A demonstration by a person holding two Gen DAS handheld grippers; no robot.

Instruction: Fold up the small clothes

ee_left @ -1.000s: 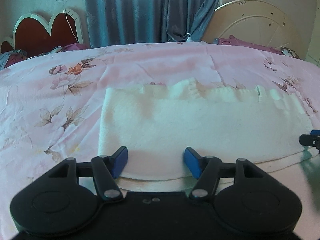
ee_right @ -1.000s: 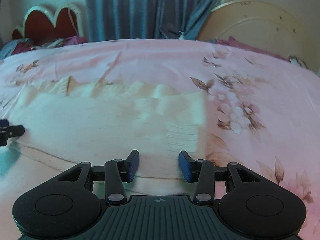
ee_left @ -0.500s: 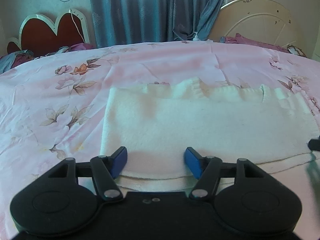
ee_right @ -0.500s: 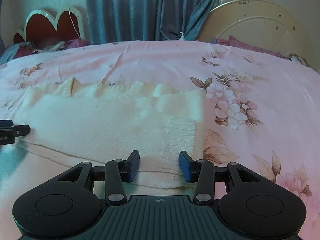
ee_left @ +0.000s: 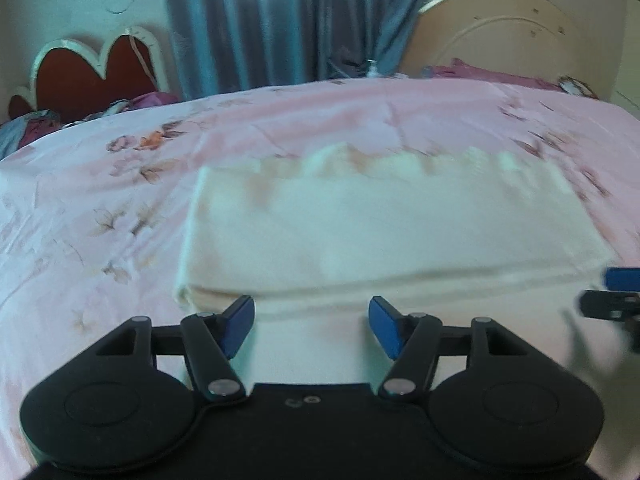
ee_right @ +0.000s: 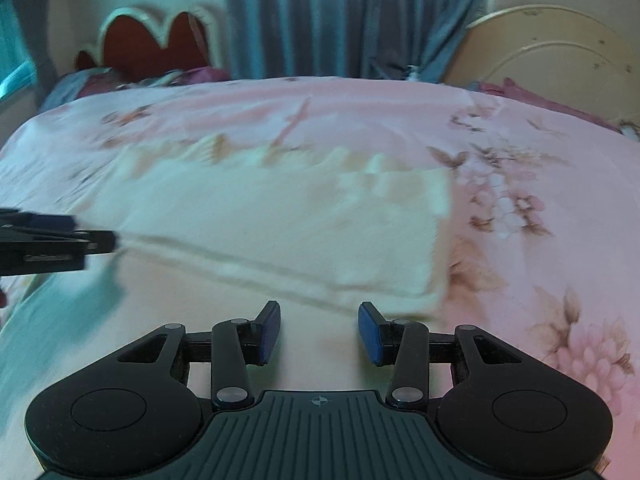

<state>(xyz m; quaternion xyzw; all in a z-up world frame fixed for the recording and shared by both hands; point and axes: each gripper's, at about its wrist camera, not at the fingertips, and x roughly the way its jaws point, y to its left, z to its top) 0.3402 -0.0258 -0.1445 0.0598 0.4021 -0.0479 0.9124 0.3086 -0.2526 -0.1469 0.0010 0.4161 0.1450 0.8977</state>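
Cream knitted garment (ee_left: 384, 232), folded into long band, lies mid pink floral bedsheet (ee_left: 100, 184), near bed's front edge. Left gripper (ee_left: 311, 325) and right gripper (ee_right: 319, 332) both spread, empty, just short of near fold edge, spaced to take both ends.

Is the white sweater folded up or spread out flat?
Folded. The white sweater lies as a neat rectangle on the pink bedsheet, with stacked layers showing along its near edge. Both views are blurry, so finer detail is unclear.

Bedsheet (ee_left: 100, 184) seemingly bare around sweater (ee_left: 380, 232) — passable.
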